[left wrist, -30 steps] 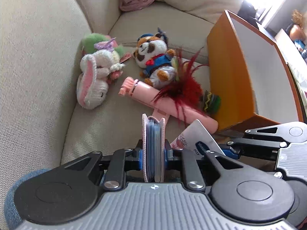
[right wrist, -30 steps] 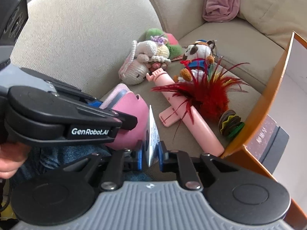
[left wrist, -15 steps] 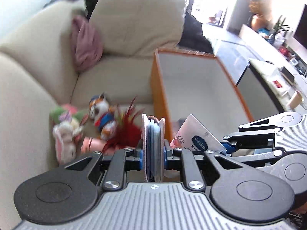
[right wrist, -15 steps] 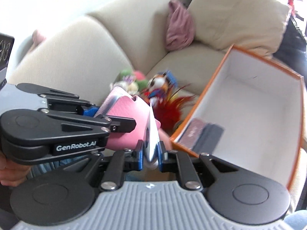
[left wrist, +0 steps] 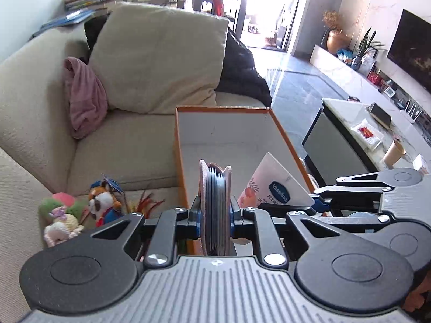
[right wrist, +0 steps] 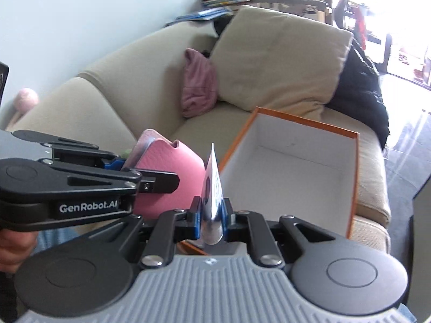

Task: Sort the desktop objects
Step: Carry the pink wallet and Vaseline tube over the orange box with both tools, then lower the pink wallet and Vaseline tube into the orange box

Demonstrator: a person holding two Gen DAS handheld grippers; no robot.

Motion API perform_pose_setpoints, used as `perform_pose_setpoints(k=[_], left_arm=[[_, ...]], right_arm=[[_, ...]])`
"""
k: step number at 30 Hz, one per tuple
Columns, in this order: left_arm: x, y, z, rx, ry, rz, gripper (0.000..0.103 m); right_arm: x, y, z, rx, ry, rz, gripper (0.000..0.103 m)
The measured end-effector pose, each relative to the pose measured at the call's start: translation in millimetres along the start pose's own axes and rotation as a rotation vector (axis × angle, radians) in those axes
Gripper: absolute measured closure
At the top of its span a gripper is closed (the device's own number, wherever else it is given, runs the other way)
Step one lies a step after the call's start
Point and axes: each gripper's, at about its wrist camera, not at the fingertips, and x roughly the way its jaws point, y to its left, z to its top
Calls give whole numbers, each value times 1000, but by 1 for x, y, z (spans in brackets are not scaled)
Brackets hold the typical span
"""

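Both tongs are clamped on something. Left gripper (left wrist: 215,219) has its jaws drawn in narrow on a round pink leather pouch with grey ribbed folds inside (left wrist: 215,210), held on edge so that its rim stands upright between the blue pads. In the right wrist view the same pouch (right wrist: 168,177) shows its broad pink side, with the left gripper (right wrist: 150,184) coming in from the left edge and a hand (right wrist: 13,245) behind it. Right gripper (right wrist: 212,219) is pinched on the crimped end of a flat white and pink Vaseline tube (right wrist: 212,185), which points up and away from the camera; from the left wrist view the tube (left wrist: 272,185) shows its printed face and blue oval label, with the right gripper (left wrist: 319,204) at its right corner.

Both held things hang above the near end of an open orange cardboard box with a white inside (left wrist: 280,132), which rests on the seat of a beige fabric sofa (left wrist: 121,148). In the right wrist view the box (right wrist: 355,167) shows a bare white floor.

On the sofa seat left of the box lie a cream crocheted bunny toy with a green and pink back (left wrist: 60,220), a small plush raccoon in blue clothes (left wrist: 105,202) and some red feathers (left wrist: 145,202) just beside it. A mauve cloth (left wrist: 83,99) is tucked into the sofa corner next to a large beige cushion (left wrist: 161,62).
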Motion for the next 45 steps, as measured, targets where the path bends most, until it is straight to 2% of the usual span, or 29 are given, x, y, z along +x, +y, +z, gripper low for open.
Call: perform_pose_setpoints(k=[8,11,18,21,24,29,36,45], left_arm=[[39,3,-11,-15,78,-9,84],[42,4,-8,-28,83,-42,84],[41,-4,-4,-39,79,-87,84],[52,-8,-3,-44,95,-90,84],[67,-7,-6,-82,116,-133,84],[92,-10,-12,-104,145,-84,84],[99,-26,-18,-45,197,10,84],[107,-37,-24,-22,213,55,83]], right_arm=[[36,-17,-14,25,63,-62,88],[46,-23,-20,51,89,-61,88],[36,-32,-23,75,71,-78,88],[41,-39,-24,90,79,-99,88],[49,-46,-28,107,101,-105,88],[63,-55,-36,127,137,-124,88],[86,-58,-49,167,190,-83,88],[86,-64,-55,138,210,-135,88]])
